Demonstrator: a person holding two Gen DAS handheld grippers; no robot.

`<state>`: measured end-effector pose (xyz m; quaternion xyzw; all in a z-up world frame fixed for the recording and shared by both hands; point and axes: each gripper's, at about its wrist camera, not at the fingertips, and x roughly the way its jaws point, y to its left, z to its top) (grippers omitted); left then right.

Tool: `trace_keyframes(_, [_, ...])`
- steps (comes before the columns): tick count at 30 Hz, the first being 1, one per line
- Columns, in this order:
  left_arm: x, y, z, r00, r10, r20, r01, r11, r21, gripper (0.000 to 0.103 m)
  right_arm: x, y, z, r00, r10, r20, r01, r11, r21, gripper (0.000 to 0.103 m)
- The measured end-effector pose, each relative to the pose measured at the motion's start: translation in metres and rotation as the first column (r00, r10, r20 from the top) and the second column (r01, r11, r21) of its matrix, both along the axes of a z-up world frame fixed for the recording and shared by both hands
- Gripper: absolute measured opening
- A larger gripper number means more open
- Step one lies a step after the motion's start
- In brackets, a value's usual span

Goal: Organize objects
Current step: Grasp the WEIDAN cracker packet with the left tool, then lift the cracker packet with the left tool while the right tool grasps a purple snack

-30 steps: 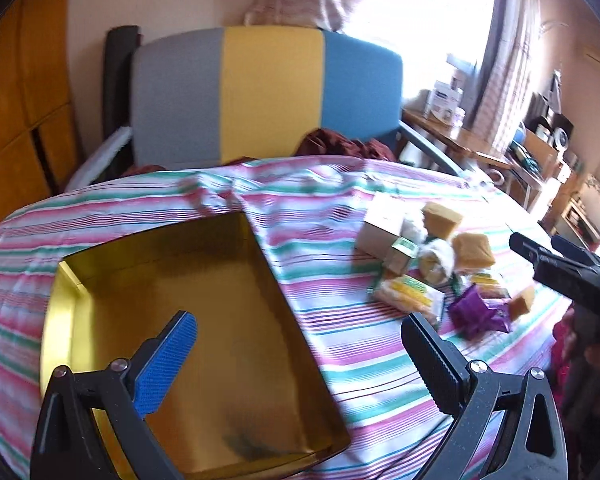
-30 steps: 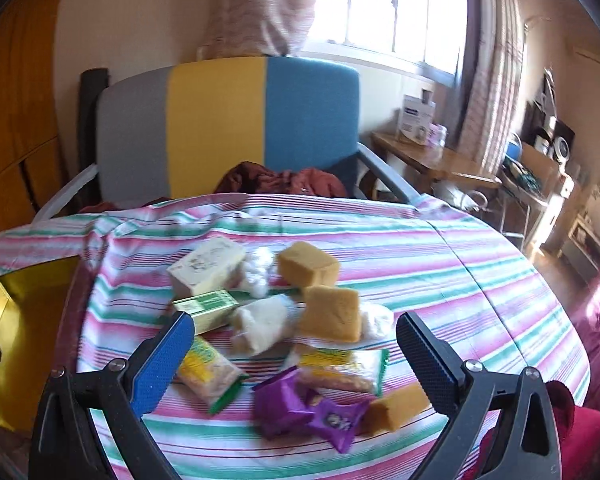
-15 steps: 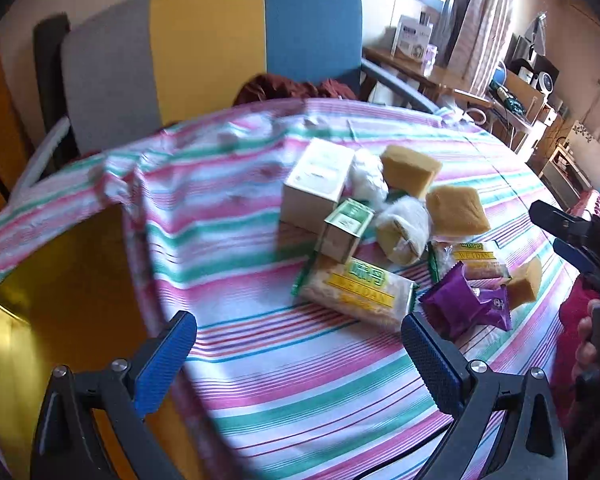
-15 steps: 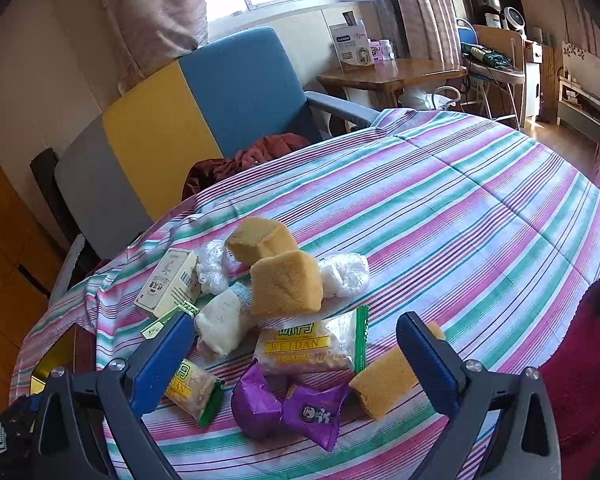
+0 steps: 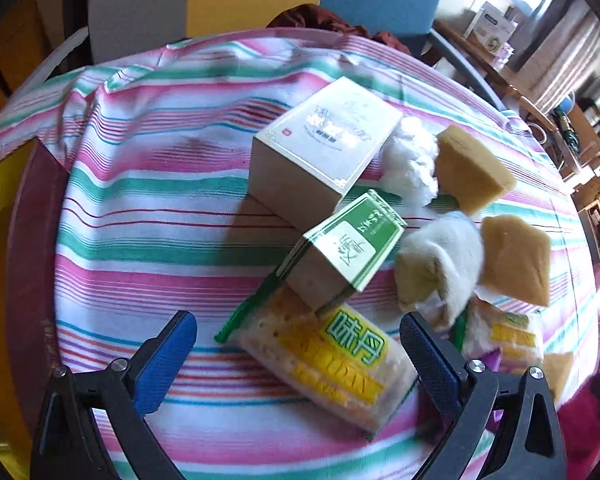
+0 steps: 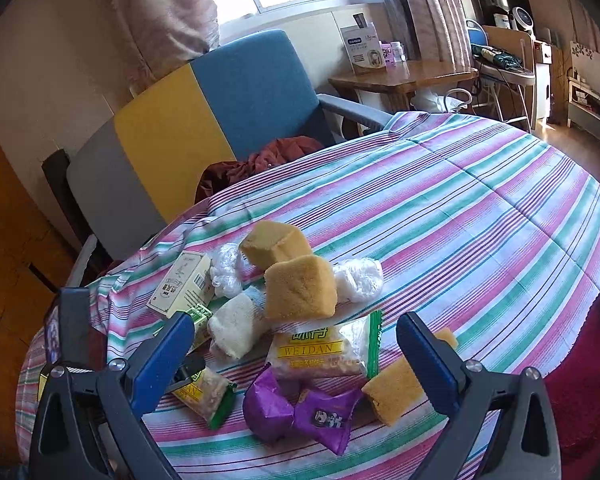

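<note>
Yellow-printed cracker packet (image 5: pixel 332 368) lies on the striped tablecloth (image 5: pixel 148 216), right between my left gripper's (image 5: pixel 300 356) wide-open, empty jaws. Its far end is tucked under the green-labelled box (image 5: pixel 348 252), beside the pale carton (image 5: pixel 320 152). My right gripper (image 6: pixel 292 364) hangs open and empty over the purple wrappers (image 6: pixel 300 412).

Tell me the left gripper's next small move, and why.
Probably ease the open left gripper down over the yellow-label cracker packet: it lies nearest, right between the fingers, though the green-and-white carton rests on its far end.
</note>
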<state>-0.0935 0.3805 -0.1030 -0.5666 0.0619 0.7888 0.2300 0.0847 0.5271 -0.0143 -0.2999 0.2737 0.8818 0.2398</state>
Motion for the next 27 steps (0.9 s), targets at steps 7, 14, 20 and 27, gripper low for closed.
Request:
trace_keyframes(7, [0.022, -0.005, 0.001, 0.986, -0.111, -0.122, 0.107, 0.994, -0.037, 0.072, 0.002, 0.005, -0.003, 1.0, -0.018, -0.001, 0.018, 0.999, -0.028, 0.103])
trace_keyframes(14, [0.047, -0.039, 0.005, 0.961, -0.23, -0.153, 0.231, 0.973, -0.014, 0.064, -0.001, 0.005, -0.006, 1.0, -0.003, 0.014, 0.003, 0.999, -0.039, 0.102])
trace_keyframes(20, [0.066, -0.059, 0.004, 0.939, -0.289, -0.188, 0.293, 0.956, -0.005, 0.064, -0.008, 0.001, -0.011, 0.998, 0.046, 0.035, -0.044, 0.997, -0.062, 0.098])
trace_keyframes(27, [0.074, -0.07, 0.005, 0.933, -0.301, -0.195, 0.31, 0.95, 0.017, 0.062, -0.022, -0.015, -0.016, 0.985, 0.163, 0.054, -0.158, 0.985, -0.074, 0.079])
